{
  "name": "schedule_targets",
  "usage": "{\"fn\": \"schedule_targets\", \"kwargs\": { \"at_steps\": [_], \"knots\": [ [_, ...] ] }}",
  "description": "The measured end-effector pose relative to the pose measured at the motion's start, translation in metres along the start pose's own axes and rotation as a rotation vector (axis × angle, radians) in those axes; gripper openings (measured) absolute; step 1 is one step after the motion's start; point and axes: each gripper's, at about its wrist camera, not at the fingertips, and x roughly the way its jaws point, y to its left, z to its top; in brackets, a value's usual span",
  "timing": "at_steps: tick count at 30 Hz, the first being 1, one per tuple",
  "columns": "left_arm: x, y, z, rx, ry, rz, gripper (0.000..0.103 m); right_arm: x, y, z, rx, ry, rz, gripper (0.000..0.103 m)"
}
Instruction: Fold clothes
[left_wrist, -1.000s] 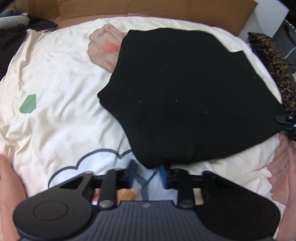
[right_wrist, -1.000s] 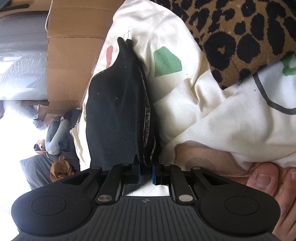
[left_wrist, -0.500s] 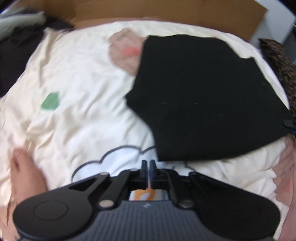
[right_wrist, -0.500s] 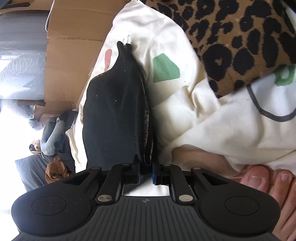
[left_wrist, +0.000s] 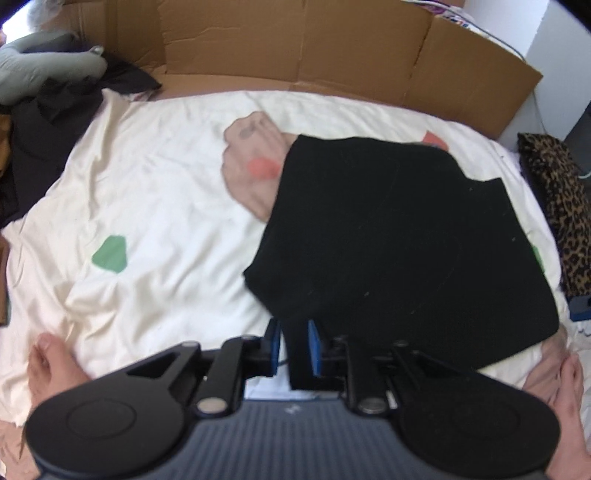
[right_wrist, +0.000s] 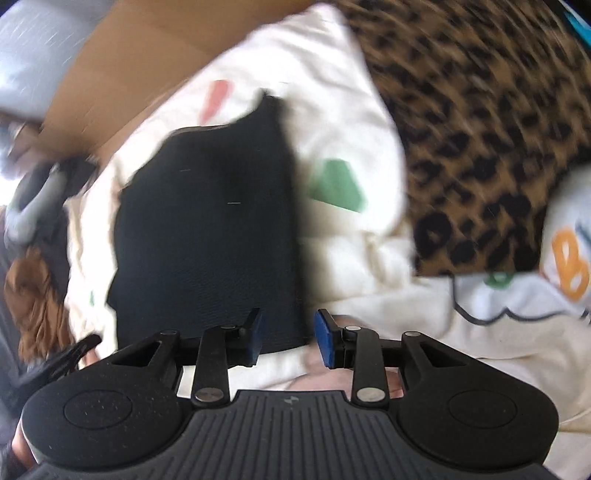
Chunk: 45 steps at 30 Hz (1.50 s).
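Black garment (left_wrist: 402, 236) lying flat on the cream bedsheet (left_wrist: 147, 206), folded into a compact many-sided shape, towards the right half of the bed. Leopard-print cloth (left_wrist: 561, 206) just beyond its right edge; cardboard panel (left_wrist: 295, 48) along the far side of the bed.

Left gripper (left_wrist: 293, 343): partly open, blue pads either side of a narrow strip of black fabric at the garment's near left corner. Pads apparently not clamped on it; firm contact cannot be confirmed.

Right gripper (right_wrist: 288, 339): wide open, holding nothing, pads straddling the near right corner of the black garment (right_wrist: 207, 236). View blurred by motion.

Governing relation: garment directly ahead of both grippers, near edge running left to right between them, bulk extending away towards the cardboard. Each gripper at its own near corner; neither distinctly closer.

Judgement: layout consistent either with a fold just laid down and released, or with corners about to be taken up for a further fold. Not resolvable from these views.
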Motion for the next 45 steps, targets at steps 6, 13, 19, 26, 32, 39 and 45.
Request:
{"fn": "schedule_targets", "kwargs": {
  "at_steps": [6, 13, 19, 26, 32, 39, 45],
  "knots": [
    [0.006, -0.017, 0.010, -0.016, -0.006, -0.023, 0.019, -0.005, 0.050, -0.012, -0.267, -0.050, -0.098, 0.064],
    [0.010, -0.012, 0.006, -0.050, 0.003, -0.018, 0.021, 0.032, 0.047, -0.028, -0.169, -0.114, -0.142, 0.063],
    [0.020, -0.003, 0.000, -0.094, 0.023, -0.029, 0.021, 0.029, 0.024, -0.064, 0.158, -0.299, -0.110, 0.064],
    [0.022, 0.016, -0.020, -0.207, 0.026, -0.078, 0.032, 0.037, 0.012, -0.095, 0.296, -0.407, -0.031, 0.063],
    [0.034, 0.025, -0.033, -0.270, 0.061, -0.107, 0.040, 0.050, 0.003, -0.101, 0.357, -0.416, 0.013, 0.054],
    [0.060, 0.032, -0.045, -0.351, 0.091, -0.211, 0.045, 0.063, -0.008, -0.106, 0.424, -0.421, 0.078, 0.054],
    [0.067, 0.040, -0.059, -0.442, 0.062, -0.271, 0.053, 0.072, -0.018, -0.107, 0.481, -0.432, 0.148, 0.054]
  ]
}}
